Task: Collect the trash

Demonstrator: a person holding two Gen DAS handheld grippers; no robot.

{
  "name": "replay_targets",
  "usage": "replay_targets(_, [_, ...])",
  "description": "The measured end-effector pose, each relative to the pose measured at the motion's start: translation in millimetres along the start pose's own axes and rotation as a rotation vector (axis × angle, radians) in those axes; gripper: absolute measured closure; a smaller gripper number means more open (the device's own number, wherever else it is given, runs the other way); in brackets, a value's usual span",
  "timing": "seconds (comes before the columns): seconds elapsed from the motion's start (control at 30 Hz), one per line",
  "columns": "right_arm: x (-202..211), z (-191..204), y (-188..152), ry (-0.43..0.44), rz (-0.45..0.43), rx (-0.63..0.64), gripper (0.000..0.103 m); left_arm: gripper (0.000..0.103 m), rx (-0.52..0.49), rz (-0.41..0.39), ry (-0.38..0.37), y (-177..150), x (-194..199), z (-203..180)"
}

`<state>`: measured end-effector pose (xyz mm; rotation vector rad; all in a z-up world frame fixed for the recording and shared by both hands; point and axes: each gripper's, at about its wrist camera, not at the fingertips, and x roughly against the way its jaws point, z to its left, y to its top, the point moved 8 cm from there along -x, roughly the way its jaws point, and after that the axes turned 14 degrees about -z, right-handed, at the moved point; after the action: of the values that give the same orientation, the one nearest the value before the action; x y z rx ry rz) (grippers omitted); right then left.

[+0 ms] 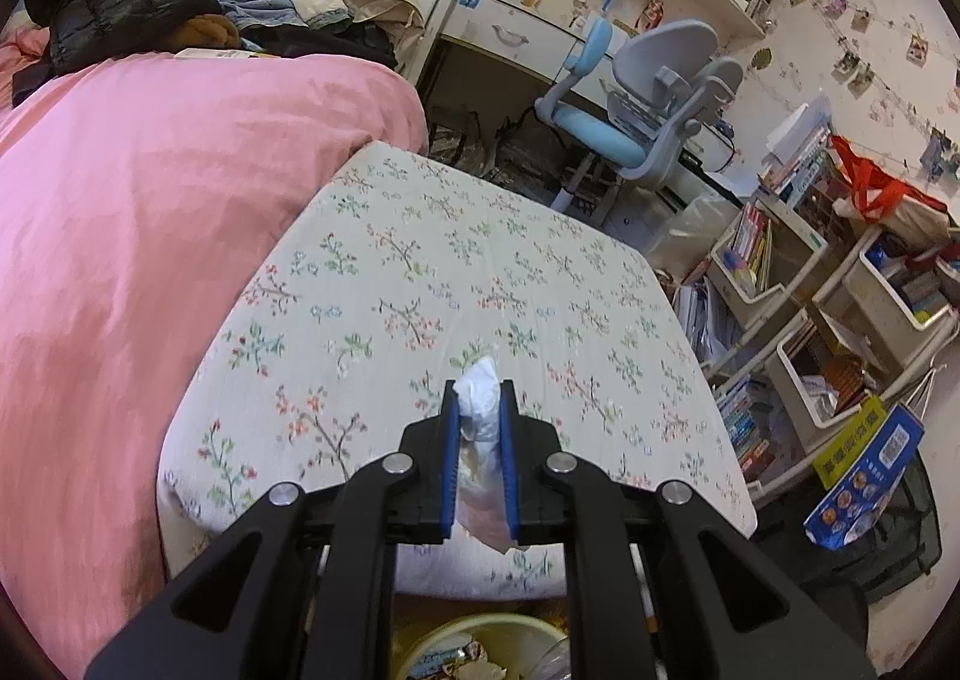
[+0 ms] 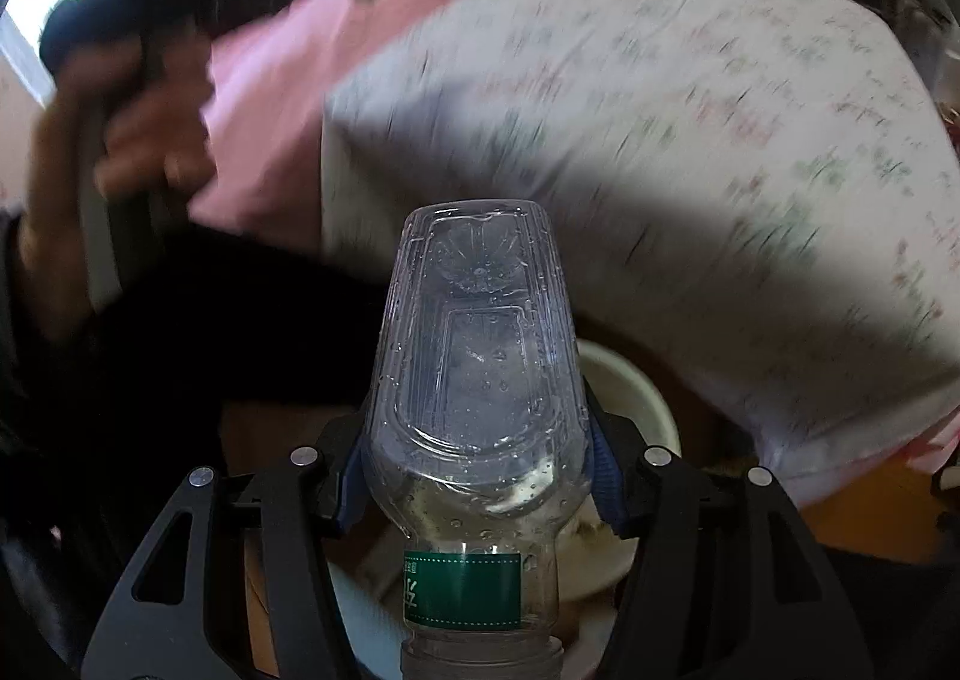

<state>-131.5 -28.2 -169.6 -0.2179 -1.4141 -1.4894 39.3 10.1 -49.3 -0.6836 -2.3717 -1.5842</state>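
Observation:
My left gripper is shut on a crumpled white tissue, which is pinched between its blue pads above the front edge of the floral bedsheet. Below it a pale round trash bin with scraps inside shows at the bottom of the left wrist view. My right gripper is shut on a clear plastic bottle with a green label, its base pointing away from the camera. The bin's pale rim lies right behind that bottle. The right wrist view is blurred by motion.
A pink quilt covers the left of the bed, with dark clothes piled behind. A blue and grey desk chair and bins of books stand to the right. A person's hand shows at the left of the right wrist view.

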Motion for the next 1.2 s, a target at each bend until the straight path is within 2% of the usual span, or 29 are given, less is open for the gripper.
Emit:
replay_targets(0.13, [-16,1,-22,-0.027,0.111,0.003,0.046,0.090,-0.007,0.028,0.003,-15,6,-1])
replay_targets(0.2, [-19,-3,-25,-0.052,0.127,-0.007,0.043,0.090,-0.017,0.049,0.002,-25,9,-4])
replay_targets(0.23, [-16,-4,-22,-0.057,0.105,-0.021,0.042,0.090,-0.024,0.058,0.001,-30,11,-6])
replay_targets(0.33, [4,-20,-5,-0.090,-0.019,-0.102,0.039,0.090,-0.049,0.096,-0.008,-50,17,-14])
replay_targets(0.47, [44,-56,29,-0.169,-0.243,-0.213,0.032,0.090,-0.078,0.157,-0.032,-77,25,-28])
replay_targets(0.57, [78,-75,47,-0.248,-0.420,-0.256,0.022,0.090,-0.127,0.263,-0.038,-115,34,-42])
replay_targets(0.67, [97,-82,54,-0.284,-0.506,-0.277,0.019,0.088,-0.158,0.396,-0.034,-155,40,-49])
replay_targets(0.7, [100,-84,54,-0.291,-0.519,-0.281,0.018,0.084,-0.183,0.457,-0.037,-171,42,-52])
replay_targets(0.77, [104,-86,54,-0.307,-0.526,-0.283,0.017,0.063,-0.239,0.489,-0.027,-181,46,-57])
replay_targets(0.8, [103,-84,54,-0.312,-0.526,-0.277,0.017,0.050,-0.275,0.451,-0.010,-175,49,-59])
replay_targets(0.87, [101,-81,56,-0.333,-0.534,-0.246,0.016,0.041,-0.278,0.377,-0.003,-159,53,-60])
replay_targets(0.93, [104,-78,57,-0.364,-0.557,-0.203,0.015,0.029,-0.237,0.300,0.016,-141,56,-53])
replay_targets(1.07, [116,-71,60,-0.438,-0.608,-0.121,0.012,0.024,-0.193,0.152,0.119,-103,59,-36])
replay_targets(1.2, [128,-67,66,-0.509,-0.658,-0.049,0.009,0.013,-0.192,0.024,0.166,-68,63,-31])
